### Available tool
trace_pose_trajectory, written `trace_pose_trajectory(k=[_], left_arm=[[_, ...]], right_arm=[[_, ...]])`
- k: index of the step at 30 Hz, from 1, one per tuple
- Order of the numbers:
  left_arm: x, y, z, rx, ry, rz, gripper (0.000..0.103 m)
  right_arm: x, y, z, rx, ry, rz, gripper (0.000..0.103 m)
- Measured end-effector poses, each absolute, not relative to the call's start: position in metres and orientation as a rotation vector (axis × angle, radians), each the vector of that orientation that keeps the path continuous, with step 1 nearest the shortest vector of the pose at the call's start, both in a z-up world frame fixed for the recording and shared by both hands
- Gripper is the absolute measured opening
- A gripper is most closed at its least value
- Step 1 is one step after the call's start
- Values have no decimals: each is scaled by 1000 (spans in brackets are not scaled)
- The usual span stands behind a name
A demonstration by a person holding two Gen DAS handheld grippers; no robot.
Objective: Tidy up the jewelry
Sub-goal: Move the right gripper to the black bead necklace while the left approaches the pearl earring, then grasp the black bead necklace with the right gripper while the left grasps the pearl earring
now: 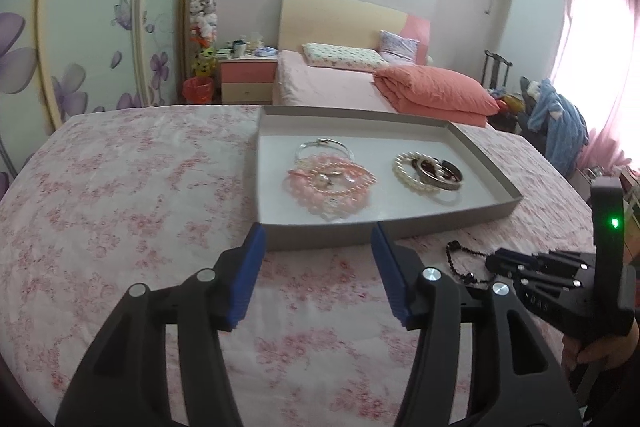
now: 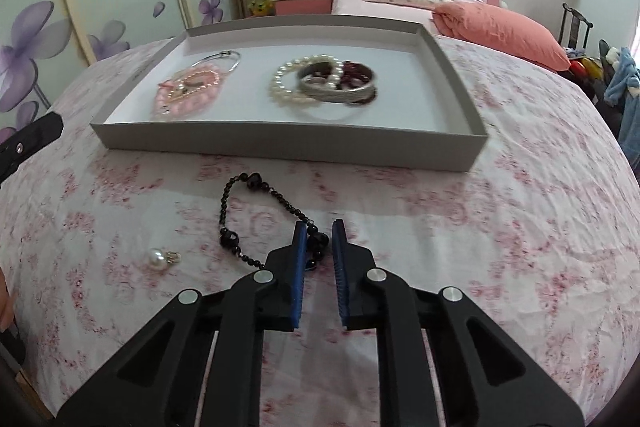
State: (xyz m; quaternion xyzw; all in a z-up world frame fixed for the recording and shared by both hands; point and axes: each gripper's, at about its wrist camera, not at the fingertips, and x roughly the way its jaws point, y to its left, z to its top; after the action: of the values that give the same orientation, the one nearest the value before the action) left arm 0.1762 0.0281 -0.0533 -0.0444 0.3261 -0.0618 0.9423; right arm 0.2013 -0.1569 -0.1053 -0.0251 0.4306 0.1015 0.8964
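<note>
A grey shallow tray (image 2: 280, 141) stands on the pink floral cloth; it also shows in the left wrist view (image 1: 320, 237). In it lie a pink bead piece (image 2: 188, 95) with a silver bangle (image 2: 226, 61), and a white pearl bracelet (image 2: 294, 83) under a silver band (image 2: 340, 87). A black bead bracelet (image 2: 240, 211) lies on the cloth in front of the tray. My right gripper (image 2: 320, 231) is partly open with the bracelet's near end between its fingertips. A loose pearl earring (image 2: 160, 258) lies to its left. My left gripper (image 1: 318, 233) is open and empty at the tray's near edge.
A bed with an orange folded quilt (image 1: 436, 93) stands behind the table. A pink nightstand (image 1: 248, 77) and a wardrobe with purple flowers (image 1: 80, 27) are at the back left. Clothes on a chair (image 1: 556, 115) are at the right.
</note>
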Motion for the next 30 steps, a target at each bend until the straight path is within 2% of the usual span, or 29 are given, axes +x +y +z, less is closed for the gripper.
trace_pose_trajectory(k=[18, 23, 26, 28, 30], left_arm=[[168, -69, -90, 121, 827, -363, 55], [172, -84, -102, 156, 866, -349, 42], [176, -86, -108, 167, 889, -334, 31], [177, -85, -109, 172, 888, -320, 17], [179, -82, -109, 176, 887, -296, 14]], right_arm=[[205, -194, -108, 18, 886, 126, 12], [204, -195, -108, 22, 886, 128, 12], [204, -195, -108, 26, 887, 130, 12], [205, -195, -108, 27, 887, 131, 12], [205, -195, -108, 23, 887, 130, 12]])
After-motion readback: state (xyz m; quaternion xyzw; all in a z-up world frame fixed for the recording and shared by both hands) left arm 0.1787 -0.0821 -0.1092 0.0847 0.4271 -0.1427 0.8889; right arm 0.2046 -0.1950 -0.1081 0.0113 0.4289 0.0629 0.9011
